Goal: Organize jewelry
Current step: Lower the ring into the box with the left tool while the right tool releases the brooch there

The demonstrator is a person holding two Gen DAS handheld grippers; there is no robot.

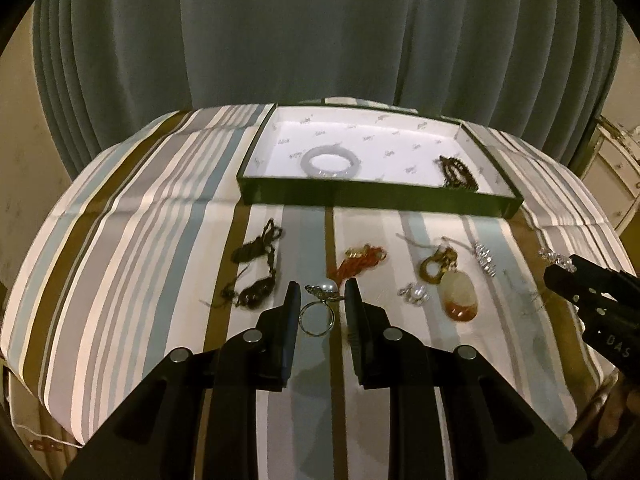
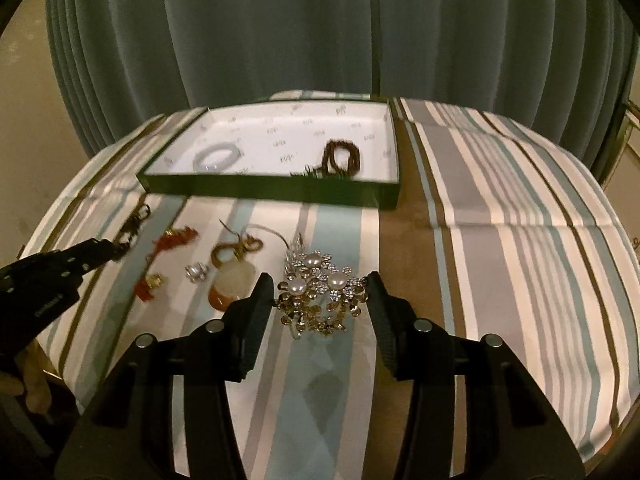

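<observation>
A green box (image 1: 376,200) with a white inside holds a pale bangle (image 1: 331,161) and a brown bead bracelet (image 1: 459,173); the box also shows in the right wrist view (image 2: 276,193). My left gripper (image 1: 320,294) is open around a pearl ring (image 1: 318,308) on the striped cloth. My right gripper (image 2: 320,285) is open, its fingers (image 2: 260,300) on either side of a gold and pearl brooch (image 2: 320,296). An orange stone pendant (image 1: 458,292), a red tassel piece (image 1: 362,262), a small pearl cluster (image 1: 416,293) and dark cords (image 1: 258,268) lie on the cloth.
A crystal clip (image 1: 486,258) lies right of the pendant. The striped cloth (image 2: 500,240) covers the round table. A grey curtain (image 1: 320,40) hangs behind. The table edge falls off close in front of both grippers.
</observation>
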